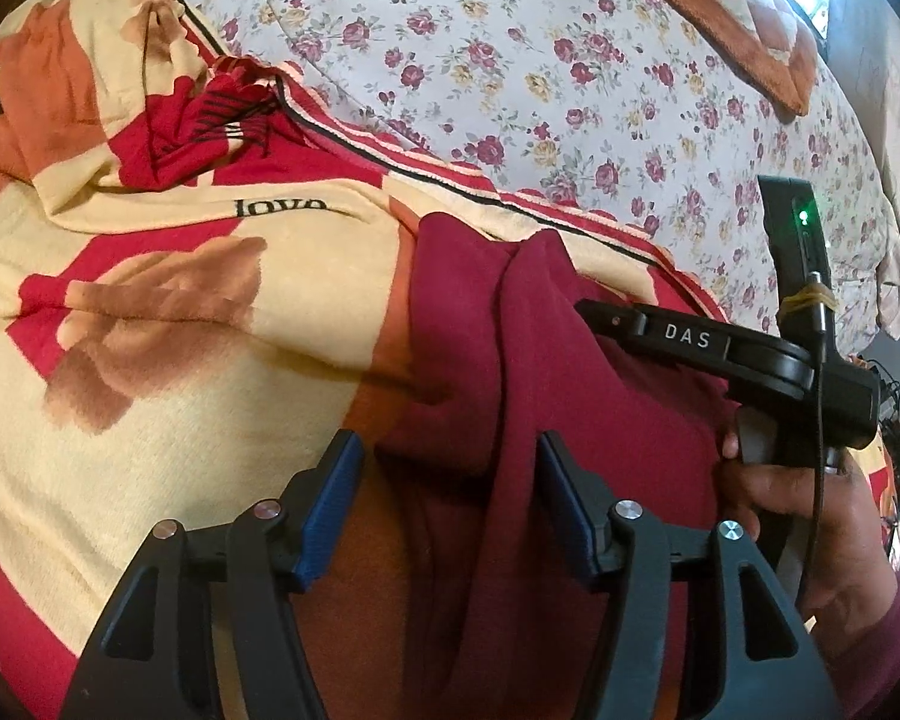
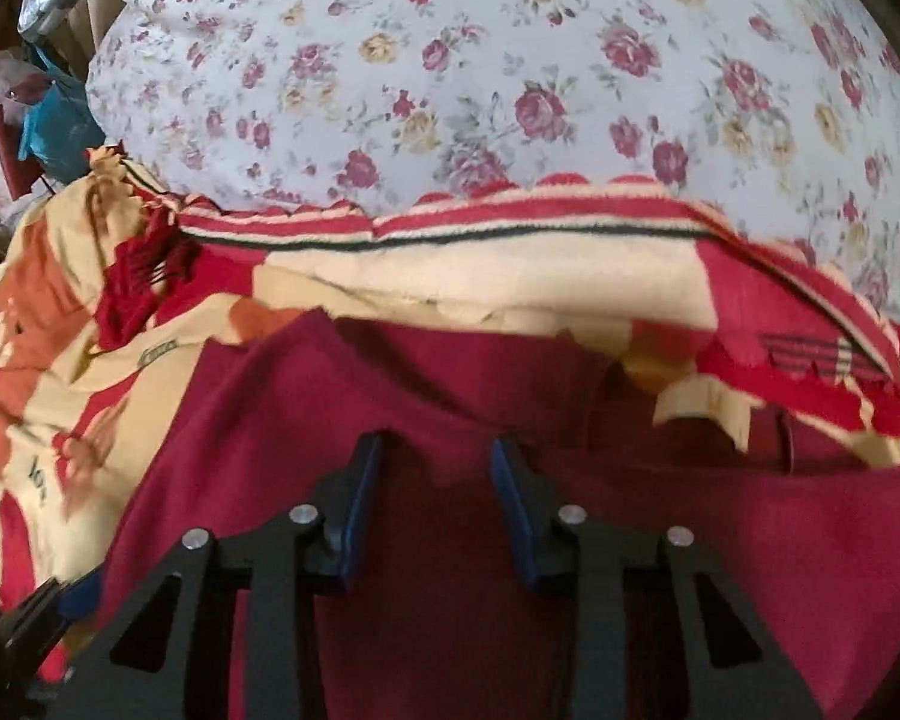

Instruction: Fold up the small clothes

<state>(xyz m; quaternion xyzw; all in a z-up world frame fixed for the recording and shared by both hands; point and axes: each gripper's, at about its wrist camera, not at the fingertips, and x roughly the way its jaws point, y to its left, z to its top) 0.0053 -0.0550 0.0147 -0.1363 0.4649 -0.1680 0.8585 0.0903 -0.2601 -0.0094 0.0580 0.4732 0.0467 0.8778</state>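
Left wrist: left gripper (image 1: 450, 504) parted astride maroon garment (image 1: 534, 360) ridge; right gripper (image 2: 438, 510) parted above cloth, poised for pinching.

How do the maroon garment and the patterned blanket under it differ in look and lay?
The maroon garment is one plain dark colour; the patterned blanket mixes cream, red and orange blocks with printed lettering. The garment is bunched into a raised fold in the left wrist view; the blanket lies mostly spread, rumpled at its far corner. The garment rests on top; the blanket lies beneath it on the floral sheet. Both are soft fabric.
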